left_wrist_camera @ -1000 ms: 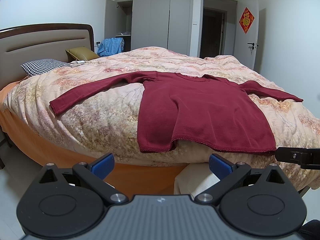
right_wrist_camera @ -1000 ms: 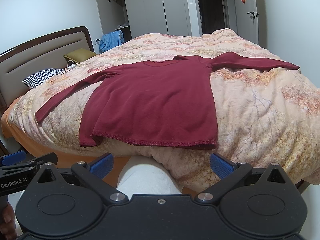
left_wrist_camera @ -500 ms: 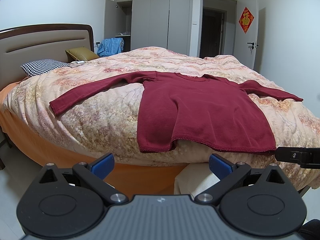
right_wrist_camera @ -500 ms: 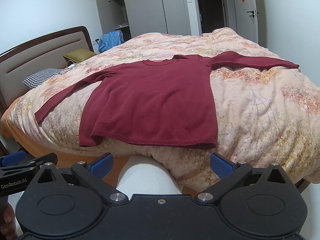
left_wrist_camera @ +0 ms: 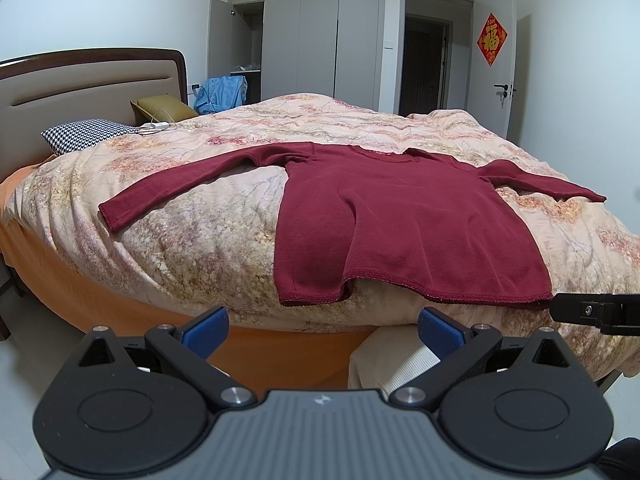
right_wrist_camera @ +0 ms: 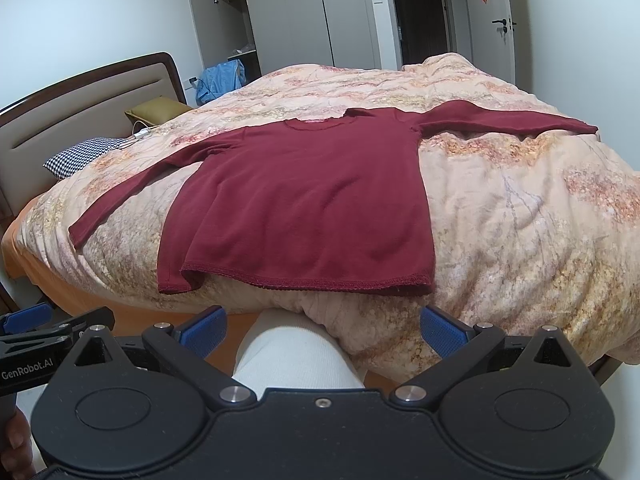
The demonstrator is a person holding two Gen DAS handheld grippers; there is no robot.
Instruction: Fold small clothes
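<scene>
A dark red long-sleeved top lies flat on the bed with both sleeves spread out; it also shows in the right wrist view. Its hem hangs at the near edge of the bed. My left gripper is open and empty, held in front of the bed below the hem's left corner. My right gripper is open and empty, held below the middle of the hem. Neither gripper touches the top.
The bed has a floral peach quilt over an orange sheet. A houndstooth pillow and an olive pillow lie by the headboard. A white-trousered knee is against the bed edge.
</scene>
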